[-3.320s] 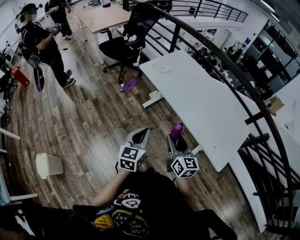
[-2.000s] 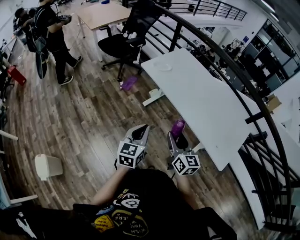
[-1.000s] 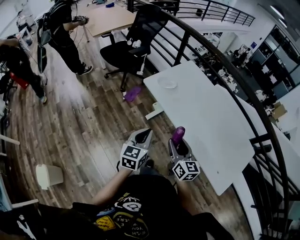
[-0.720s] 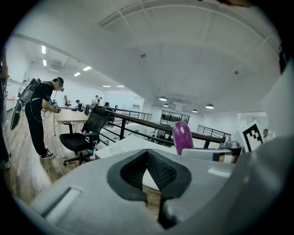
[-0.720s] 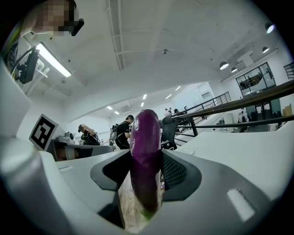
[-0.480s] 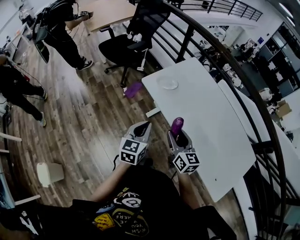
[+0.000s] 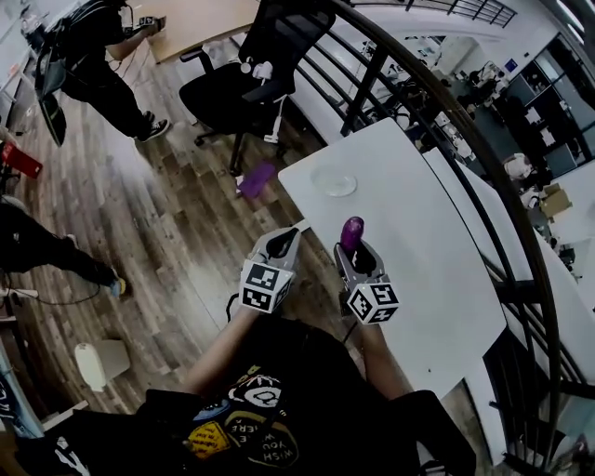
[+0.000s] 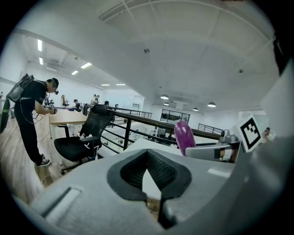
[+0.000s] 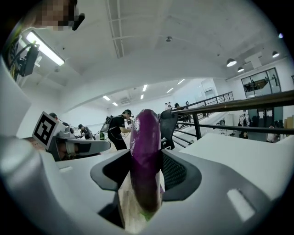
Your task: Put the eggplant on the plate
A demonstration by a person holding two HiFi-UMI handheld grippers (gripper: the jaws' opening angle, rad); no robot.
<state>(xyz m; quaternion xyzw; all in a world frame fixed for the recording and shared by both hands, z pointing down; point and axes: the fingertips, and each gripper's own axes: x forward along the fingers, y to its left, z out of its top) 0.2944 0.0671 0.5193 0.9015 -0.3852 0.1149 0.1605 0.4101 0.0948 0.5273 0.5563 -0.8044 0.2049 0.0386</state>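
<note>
Nearest, the left gripper (image 7: 282, 240) is closed, with nothing between its jaws, and it hangs over the wooden floor (image 7: 158, 223) just beside the table edge. Next to it, the right gripper (image 7: 357, 253) is clamped on the eggplant (image 7: 351, 231). Its purple end sticks out past the jaws, over the near part of the white table (image 7: 437, 279). Farther along the table lies the clear plate (image 7: 333, 180), empty and well apart from the eggplant. Behind it, a purple thing (image 7: 255, 178) lies on the floor, then a black office chair (image 7: 232, 88), and a person (image 7: 93, 46) stands by a wooden desk (image 7: 200, 14)
</note>
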